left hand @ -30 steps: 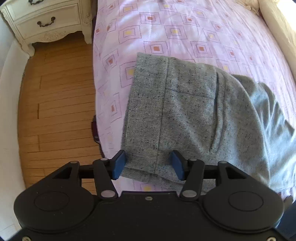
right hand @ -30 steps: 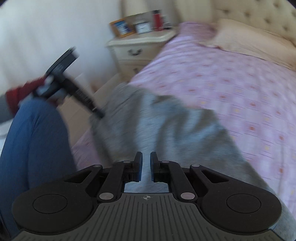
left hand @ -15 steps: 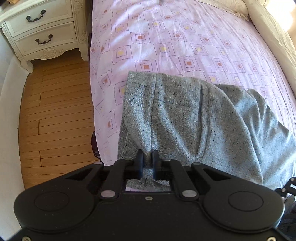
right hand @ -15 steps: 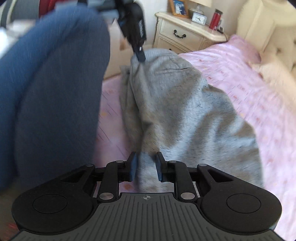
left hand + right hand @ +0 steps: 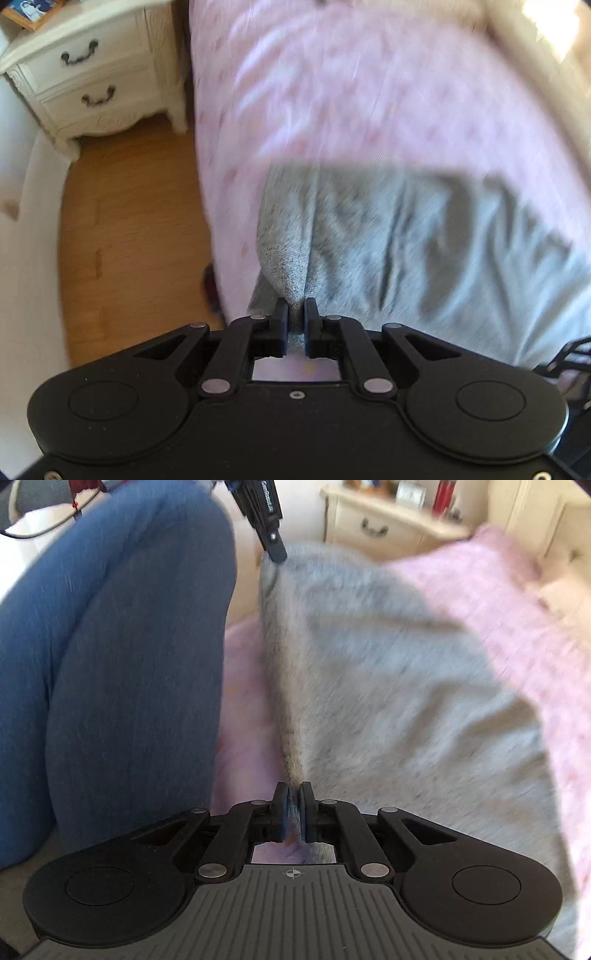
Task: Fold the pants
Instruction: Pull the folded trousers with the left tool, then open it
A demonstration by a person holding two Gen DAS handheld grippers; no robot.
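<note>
Bright daylight, glare at upper right of left view, heavy motion blur, fisheye bending at edges

Motion blur smears the pants point(image 5: 424, 236) and the bedspread point(image 5: 369, 92) pattern in both views, the pants run off the right and lower edges, the person's leg point(image 5: 110, 646) hides the bed's near left side, and nightstand point(image 5: 384, 520) items stay unreadable.

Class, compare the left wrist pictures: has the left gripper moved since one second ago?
Yes. The left gripper, shut on the gray pants, has pulled back and up: the white nightstand shows more fully, further inside the frame.
</note>
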